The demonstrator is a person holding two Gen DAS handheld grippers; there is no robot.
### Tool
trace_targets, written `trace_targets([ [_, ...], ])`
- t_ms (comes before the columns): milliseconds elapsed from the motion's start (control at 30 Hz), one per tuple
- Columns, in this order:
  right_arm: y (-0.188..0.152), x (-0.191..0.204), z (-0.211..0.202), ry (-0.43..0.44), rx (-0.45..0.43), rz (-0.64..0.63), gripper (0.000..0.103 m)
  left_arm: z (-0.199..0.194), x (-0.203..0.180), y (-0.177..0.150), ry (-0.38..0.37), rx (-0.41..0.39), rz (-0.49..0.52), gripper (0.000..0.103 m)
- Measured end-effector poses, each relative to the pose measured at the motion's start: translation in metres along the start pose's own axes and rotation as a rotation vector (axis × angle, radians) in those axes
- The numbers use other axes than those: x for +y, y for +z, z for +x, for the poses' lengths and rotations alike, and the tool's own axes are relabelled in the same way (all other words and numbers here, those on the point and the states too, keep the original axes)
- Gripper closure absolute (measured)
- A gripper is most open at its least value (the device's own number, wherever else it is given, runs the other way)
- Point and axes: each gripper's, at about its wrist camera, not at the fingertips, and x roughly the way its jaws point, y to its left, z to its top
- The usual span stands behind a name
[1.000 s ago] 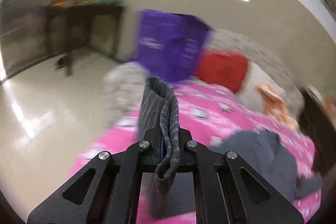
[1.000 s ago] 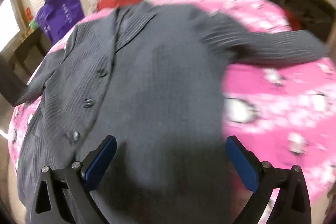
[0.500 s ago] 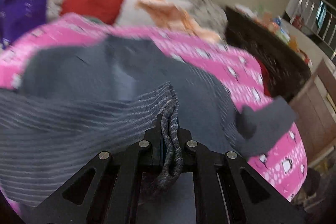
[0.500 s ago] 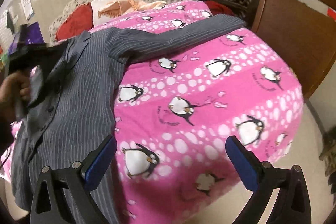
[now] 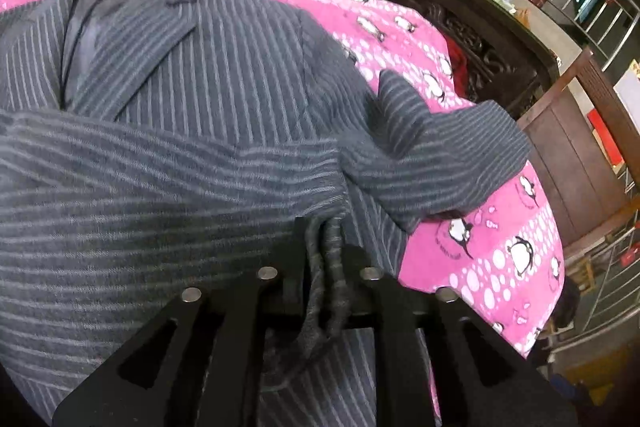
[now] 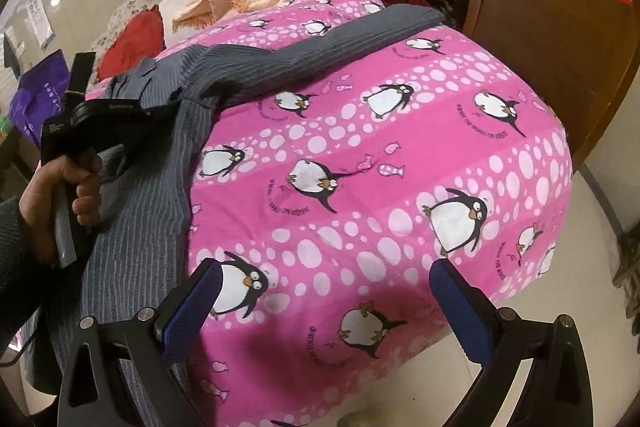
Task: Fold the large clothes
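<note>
Jacket [image 5: 224, 115], grey pinstripe, lies spread on the bed [image 6: 400, 155] over the pink penguin cover, collar toward the pillows at 12 o'clock in my left wrist view, body running down toward me. One sleeve [image 5: 160, 187] is folded across the chest, left to right, and its cuff end sits bunched between the jaws of my left gripper [image 5: 324, 263]; those jaws are opening now, cloth between them, grip looks slack, so I judge this sleeve is being let go. Other sleeve [image 6: 360, 31] stretches straight out across the cover, long axis running from the shoulder near 10 o'clock up to its cuff near 1 o'clock in my right wrist view, cuff close to the far bed edge by the wooden bed frame [image 6: 540, 11]. My right gripper [image 6: 326, 303] hangs over bare cover, jaws wide apart, nothing in them, well short of that sleeve. Right hand is the nearer one to the outstretched cuff, so I'd guess it takes the next fold. My left hand [image 6: 60, 187] shows at 9 o'clock there. Containers: none in play; purple bag [image 6: 38, 99] beyond the bed, contents not visible.
</note>
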Motion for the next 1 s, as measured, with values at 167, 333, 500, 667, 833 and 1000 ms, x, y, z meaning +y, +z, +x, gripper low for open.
trace_targets([
  [167, 0.003, 0.011, -0.006, -0.001, -0.027, -0.02, 0.001, -0.025, 0.011, -0.008, -0.104, 0.014, -0.065, 0.047],
  [333, 0.012, 0.032, -0.01, 0.018, -0.078, -0.075, 0.001, -0.087, 0.047, -0.006, -0.072, -0.081, -0.065, 0.047],
  [500, 0.042, 0.067, -0.012, 0.157, -0.213, -0.16, 0.001, -0.151, 0.133, 0.013, 0.25, -0.225, -0.129, 0.052],
  [667, 0.091, 0.118, 0.02, 0.354, -0.247, -0.197, 0.02, -0.161, 0.196, 0.027, 0.423, -0.225, -0.23, 0.076],
  [833, 0.122, 0.177, 0.086, 0.44, -0.083, -0.247, 0.072, -0.142, 0.215, 0.023, 0.459, -0.198, -0.243, 0.076],
  [1000, 0.119, 0.195, 0.167, 0.33, 0.11, -0.302, 0.079, -0.124, 0.225, 0.01, 0.457, -0.193, -0.256, 0.076],
])
